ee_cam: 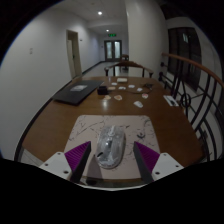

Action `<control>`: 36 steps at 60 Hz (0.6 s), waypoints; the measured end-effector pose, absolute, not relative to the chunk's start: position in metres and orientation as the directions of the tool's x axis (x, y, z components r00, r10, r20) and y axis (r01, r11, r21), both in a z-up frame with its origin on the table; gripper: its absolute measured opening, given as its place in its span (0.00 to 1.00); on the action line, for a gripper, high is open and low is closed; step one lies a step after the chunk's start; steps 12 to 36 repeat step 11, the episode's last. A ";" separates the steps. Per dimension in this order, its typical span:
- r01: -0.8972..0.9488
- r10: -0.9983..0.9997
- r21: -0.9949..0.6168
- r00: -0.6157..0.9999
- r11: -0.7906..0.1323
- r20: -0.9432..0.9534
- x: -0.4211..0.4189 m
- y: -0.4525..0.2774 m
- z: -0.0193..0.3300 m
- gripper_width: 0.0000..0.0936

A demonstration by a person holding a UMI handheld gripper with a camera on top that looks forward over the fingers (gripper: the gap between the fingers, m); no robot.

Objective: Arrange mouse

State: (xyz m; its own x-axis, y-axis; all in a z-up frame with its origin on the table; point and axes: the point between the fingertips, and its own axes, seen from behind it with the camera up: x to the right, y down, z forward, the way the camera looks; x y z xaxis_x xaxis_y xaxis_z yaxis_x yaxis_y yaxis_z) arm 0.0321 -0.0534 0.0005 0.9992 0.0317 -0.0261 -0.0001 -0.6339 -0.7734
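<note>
A grey, speckled mouse [109, 145] lies on a light mouse mat [88, 132] at the near end of a long wooden table [60, 118]. My gripper [112, 160] is open, with its purple pads [77, 157] on either side of the mouse. The mouse stands between the fingers with a gap at each side and rests on the mat. A thin cable [140, 128] runs from the mouse toward the right.
A dark laptop [76, 92] lies at the table's left side. Papers and small items [128, 88] are scattered at the far half. A black railing [196, 95] stands to the right. A door [74, 52] and corridor lie beyond.
</note>
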 end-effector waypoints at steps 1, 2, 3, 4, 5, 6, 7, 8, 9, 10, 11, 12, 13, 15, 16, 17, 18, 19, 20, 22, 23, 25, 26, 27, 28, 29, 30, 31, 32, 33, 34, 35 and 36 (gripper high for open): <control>0.002 0.039 -0.782 0.999 -0.624 -0.028 0.034 -0.058 0.007 0.92; 0.004 0.044 -0.787 0.999 -0.616 -0.029 0.036 -0.061 0.011 0.91; 0.006 0.049 -0.791 0.998 -0.611 -0.031 0.038 -0.065 0.015 0.91; 0.006 0.055 -0.794 0.998 -0.608 -0.035 0.040 -0.070 0.019 0.91; 0.004 0.060 -0.795 0.997 -0.606 -0.041 0.041 -0.076 0.022 0.91; -0.001 0.063 -0.795 0.997 -0.607 -0.050 0.043 -0.082 0.025 0.91; -0.009 0.065 -0.795 0.996 -0.607 -0.061 0.044 -0.085 0.023 0.91; -0.016 0.066 -0.794 0.995 -0.608 -0.071 0.047 -0.093 0.028 0.91; -0.028 0.065 -0.793 0.994 -0.609 -0.085 0.049 -0.099 0.030 0.91; -0.040 0.064 -0.792 0.993 -0.609 -0.100 0.052 -0.105 0.033 0.91; -0.056 0.061 -0.790 0.991 -0.610 -0.118 0.053 -0.110 0.033 0.92; -0.056 0.061 -0.790 0.991 -0.610 -0.118 0.053 -0.110 0.033 0.92; -0.056 0.061 -0.790 0.991 -0.610 -0.118 0.053 -0.110 0.033 0.92; -0.056 0.061 -0.790 0.991 -0.610 -0.118 0.053 -0.110 0.033 0.92; -0.056 0.061 -0.790 0.991 -0.610 -0.118 0.053 -0.110 0.033 0.92; -0.056 0.061 -0.790 0.991 -0.610 -0.118 0.053 -0.110 0.033 0.92; -0.056 0.061 -0.790 0.991 -0.610 -0.118 0.053 -0.110 0.033 0.92; -0.056 0.061 -0.790 0.991 -0.610 -0.118 0.053 -0.110 0.033 0.92; -0.056 0.061 -0.790 0.991 -0.610 -0.118 0.053 -0.110 0.033 0.92; -0.056 0.061 -0.790 0.991 -0.610 -0.118 0.053 -0.110 0.033 0.92; -0.056 0.061 -0.790 0.991 -0.610 -0.118 0.053 -0.110 0.033 0.92; -0.056 0.061 -0.790 0.991 -0.610 -0.118 0.053 -0.110 0.033 0.92; -0.056 0.061 -0.790 0.991 -0.610 -0.118 0.053 -0.110 0.033 0.92; -0.056 0.061 -0.790 0.991 -0.610 -0.118 0.053 -0.110 0.033 0.92; -0.056 0.061 -0.790 0.991 -0.610 -0.118 0.053 -0.110 0.033 0.92; -0.056 0.061 -0.790 0.991 -0.610 -0.118 0.053 -0.110 0.033 0.92; -0.056 0.061 -0.790 0.991 -0.610 -0.118 0.053 -0.110 0.033 0.92; -0.056 0.061 -0.790 0.991 -0.610 -0.118 0.053 -0.110 0.033 0.92; -0.056 0.061 -0.790 0.991 -0.610 -0.118 0.053 -0.110 0.033 0.92; -0.056 0.061 -0.790 0.991 -0.610 -0.118 0.053 -0.110 0.033 0.92; -0.056 0.061 -0.790 0.991 -0.610 -0.118 0.053 -0.110 0.033 0.92; -0.056 0.061 -0.790 0.991 -0.610 -0.118 0.053 -0.110 0.033 0.92; -0.056 0.061 -0.790 0.991 -0.610 -0.118 0.053 -0.110 0.033 0.92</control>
